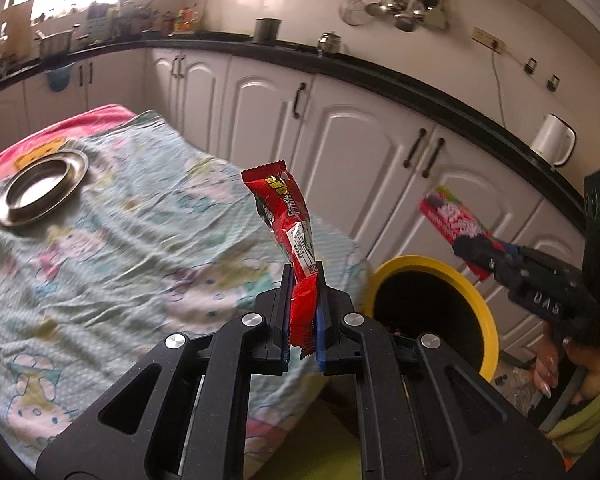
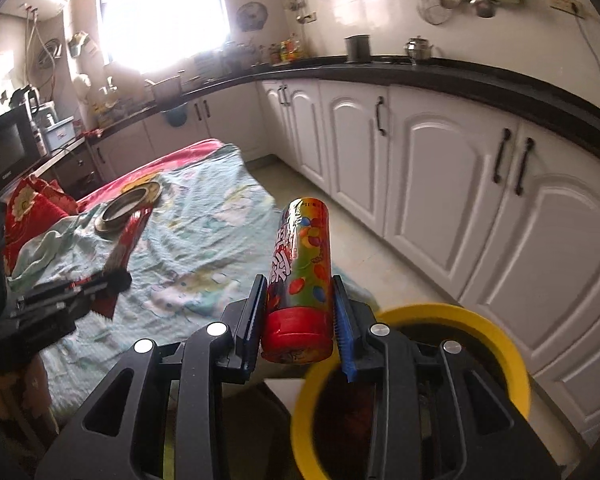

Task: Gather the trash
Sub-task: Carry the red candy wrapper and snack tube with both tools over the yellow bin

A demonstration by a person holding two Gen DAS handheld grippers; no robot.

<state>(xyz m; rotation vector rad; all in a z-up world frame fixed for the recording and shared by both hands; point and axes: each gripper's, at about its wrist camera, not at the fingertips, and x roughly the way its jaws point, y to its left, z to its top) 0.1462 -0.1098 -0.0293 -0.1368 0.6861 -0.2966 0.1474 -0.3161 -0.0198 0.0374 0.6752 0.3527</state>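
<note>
My left wrist camera looks forward and down along the left gripper (image 1: 303, 276), close over the cloth-covered surface (image 1: 120, 240), facing the cabinets (image 1: 340, 140). My right wrist camera looks likewise along the right gripper (image 2: 298, 292), from nearer the yellow bin (image 2: 496, 344). Both views share the surface, bin, cabinets, metal plate (image 1: 40, 188) and each other's gripper.

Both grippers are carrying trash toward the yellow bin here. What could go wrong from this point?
The red wrapper is pinched only at its lower end by the left gripper and sits over the cloth-covered table, beside the yellow bin; released now, it would likely miss. The candy tube in the right gripper is smooth and may slip.
</note>
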